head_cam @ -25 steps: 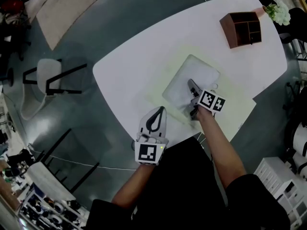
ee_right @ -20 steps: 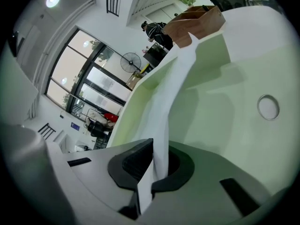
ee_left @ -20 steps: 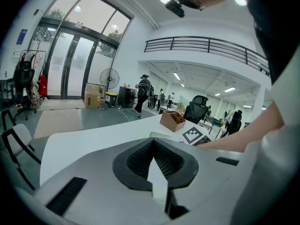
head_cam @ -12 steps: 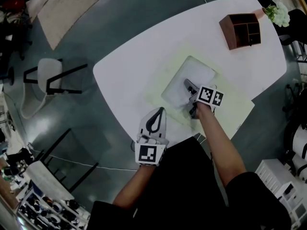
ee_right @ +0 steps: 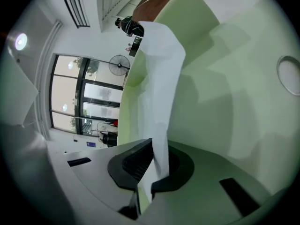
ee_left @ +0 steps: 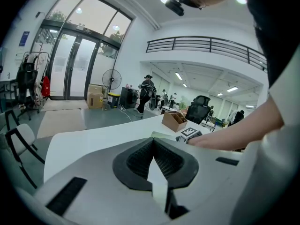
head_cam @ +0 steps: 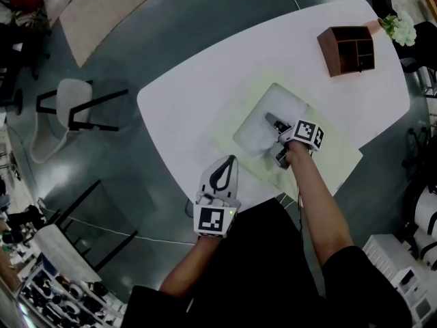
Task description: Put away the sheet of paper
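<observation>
White and thin, the sheet of paper (head_cam: 254, 130) is seen lying on a pale green mat (head_cam: 334, 159) in the middle of a white table (head_cam: 191, 94). Its near edge is lifted where it is pinched. In the right gripper view the sheet (ee_right: 159, 69) runs up and away from the jaws, with a soft bend along its length and the mat showing behind it.

It is judged to be very light and limp. It will sag and curl under its own weight and flutter if swung fast, and it can crease or tear at the pinch if pulled sharply. Little grip force should be needed, though a smooth sheet may slip from pads that hold only a sliver. An edge or corner is the only practical place to take it, since it lies flat on the mat, and a bite set a little way in from the edge is judged safer than one at the very rim.

The right gripper (head_cam: 272, 120) is pressed together on the sheet's near edge, the paper caught between its pads. The left gripper (head_cam: 231, 160) is held at the table's near edge, well apart from the sheet. Its jaws are closed tip to tip, with nothing between them.

A wooden organiser (head_cam: 347, 50) with open compartments stands near the table's far right corner, well away from the sheet. It is a likely place for the paper, though that cannot be confirmed.
</observation>
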Demonstrator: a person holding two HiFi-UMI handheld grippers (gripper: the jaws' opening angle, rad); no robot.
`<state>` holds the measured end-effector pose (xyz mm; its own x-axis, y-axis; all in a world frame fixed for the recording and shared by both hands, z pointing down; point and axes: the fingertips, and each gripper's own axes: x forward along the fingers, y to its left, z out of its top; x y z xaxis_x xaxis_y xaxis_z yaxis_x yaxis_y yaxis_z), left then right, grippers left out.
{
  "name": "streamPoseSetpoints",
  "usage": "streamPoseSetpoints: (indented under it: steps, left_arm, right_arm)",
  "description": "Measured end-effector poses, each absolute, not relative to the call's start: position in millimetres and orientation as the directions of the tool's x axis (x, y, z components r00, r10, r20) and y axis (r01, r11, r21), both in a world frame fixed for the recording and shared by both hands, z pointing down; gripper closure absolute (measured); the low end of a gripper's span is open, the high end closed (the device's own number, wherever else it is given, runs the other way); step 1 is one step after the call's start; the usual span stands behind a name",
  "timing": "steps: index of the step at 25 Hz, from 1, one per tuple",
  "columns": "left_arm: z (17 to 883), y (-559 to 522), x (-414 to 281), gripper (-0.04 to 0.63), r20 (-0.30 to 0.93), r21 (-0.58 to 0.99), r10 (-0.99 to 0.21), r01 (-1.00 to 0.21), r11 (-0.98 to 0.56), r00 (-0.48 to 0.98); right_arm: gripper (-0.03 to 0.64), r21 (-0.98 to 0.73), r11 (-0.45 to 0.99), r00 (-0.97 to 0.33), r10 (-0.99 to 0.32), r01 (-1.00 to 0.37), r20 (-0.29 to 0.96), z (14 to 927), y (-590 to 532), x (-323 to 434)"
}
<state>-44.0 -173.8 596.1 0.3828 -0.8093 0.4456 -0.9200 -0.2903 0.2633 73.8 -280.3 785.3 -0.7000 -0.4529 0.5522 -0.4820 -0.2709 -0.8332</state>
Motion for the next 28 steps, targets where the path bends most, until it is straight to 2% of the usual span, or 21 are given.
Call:
streamPoseSetpoints:
  steps: [8,13,19,25,28]
  left_arm:
    - [599,-169,-48,0.592,0.456,0.259,-0.804,-0.921,-0.29,0.382]
    - [597,-170,-43,0.592,0.453,0.262,-0.802,-0.918,-0.298,0.39]
    - [595,-170,-44,0.592,0.446,0.262,-0.805,-0.917,-0.301,0.392]
    - [597,-167,-50,0.592,0.446,0.25,-0.808,-0.92,-0.301,0.386]
    - [593,-168,-50,0.592,0.436,0.249,-0.813,-0.92,-0.302,0.385]
  right_arm:
    - [0.617,-0.886,-0.341,-0.753,-0.479,-0.313,0.45,784,-281,69]
    - [0.617,-0.883,-0.401,-0.746,-0.505,-0.244,0.435,785,-277,68]
    - [0.617,-0.888,-0.333,-0.751,-0.483,-0.317,0.45,782,-284,68]
    - [0.616,-0.895,-0.3,-0.757,-0.484,-0.329,0.44,779,-289,73]
    - [0.567,-0.894,-0.279,-0.751,-0.488,-0.35,0.446,774,-290,72]
